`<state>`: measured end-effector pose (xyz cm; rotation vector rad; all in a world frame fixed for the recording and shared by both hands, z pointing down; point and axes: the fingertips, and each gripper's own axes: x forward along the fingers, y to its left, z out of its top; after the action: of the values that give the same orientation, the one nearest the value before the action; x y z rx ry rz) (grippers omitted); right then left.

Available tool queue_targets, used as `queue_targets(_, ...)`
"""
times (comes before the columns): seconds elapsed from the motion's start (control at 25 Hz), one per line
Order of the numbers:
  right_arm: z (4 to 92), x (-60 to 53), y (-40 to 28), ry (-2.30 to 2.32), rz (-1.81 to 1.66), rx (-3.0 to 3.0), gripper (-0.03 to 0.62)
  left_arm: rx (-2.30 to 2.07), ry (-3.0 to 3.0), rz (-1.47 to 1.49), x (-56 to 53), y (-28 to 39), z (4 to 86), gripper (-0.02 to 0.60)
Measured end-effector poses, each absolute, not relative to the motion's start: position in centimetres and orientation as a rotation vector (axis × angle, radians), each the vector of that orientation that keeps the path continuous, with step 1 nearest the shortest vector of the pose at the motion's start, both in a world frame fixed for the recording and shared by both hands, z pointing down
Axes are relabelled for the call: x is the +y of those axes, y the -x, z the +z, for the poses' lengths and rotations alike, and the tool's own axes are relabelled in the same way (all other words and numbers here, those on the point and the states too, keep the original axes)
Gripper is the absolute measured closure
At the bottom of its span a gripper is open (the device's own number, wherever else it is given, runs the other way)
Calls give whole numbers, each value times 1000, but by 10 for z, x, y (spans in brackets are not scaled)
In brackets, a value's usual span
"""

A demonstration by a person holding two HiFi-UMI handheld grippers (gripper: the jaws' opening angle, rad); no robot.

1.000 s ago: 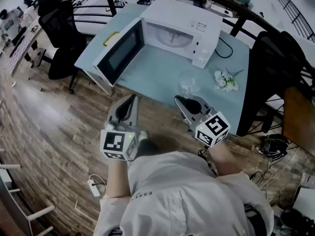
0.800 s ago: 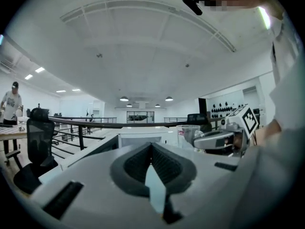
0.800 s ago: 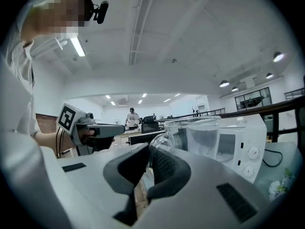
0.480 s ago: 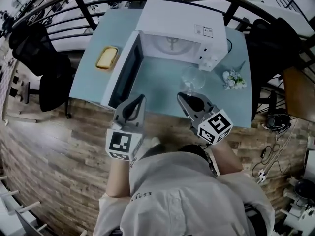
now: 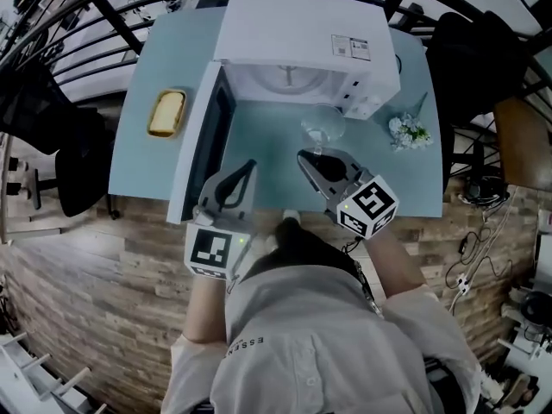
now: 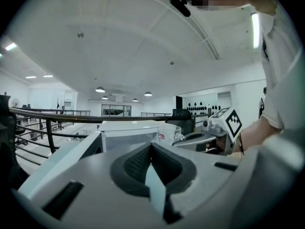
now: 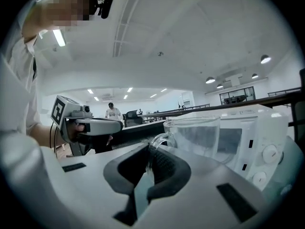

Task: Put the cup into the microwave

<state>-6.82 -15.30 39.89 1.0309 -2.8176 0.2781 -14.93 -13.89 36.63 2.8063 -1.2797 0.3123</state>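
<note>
A clear glass cup (image 5: 321, 126) hangs over the blue table (image 5: 267, 145), just in front of the white microwave (image 5: 293, 33). The microwave's door (image 5: 200, 158) stands swung open to the left, and its cavity (image 5: 289, 80) shows the turntable. My right gripper (image 5: 309, 156) is shut on the cup's handle (image 7: 159, 140), with the cup (image 7: 193, 132) upright beyond the jaws. My left gripper (image 5: 250, 167) is shut and empty by the door's near edge; its pads meet (image 6: 151, 145) with nothing between them.
A yellow block (image 5: 166, 113) lies on the table left of the door. A small bunch of white flowers (image 5: 408, 132) lies right of the microwave. Black railings run behind the table, and a black chair (image 5: 47, 136) stands at left on the wooden floor.
Both grippers have moved forward over the table toward the microwave. The cup has travelled with the right gripper and now hangs closer to the open cavity.
</note>
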Motion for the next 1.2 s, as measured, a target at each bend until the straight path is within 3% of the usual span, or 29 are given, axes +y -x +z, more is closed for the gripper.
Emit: queue_targets(1.2, 501, -354, 80, -924, 323, -2828, 574, -1316, -2696, 260, -273, 130, 443, 580)
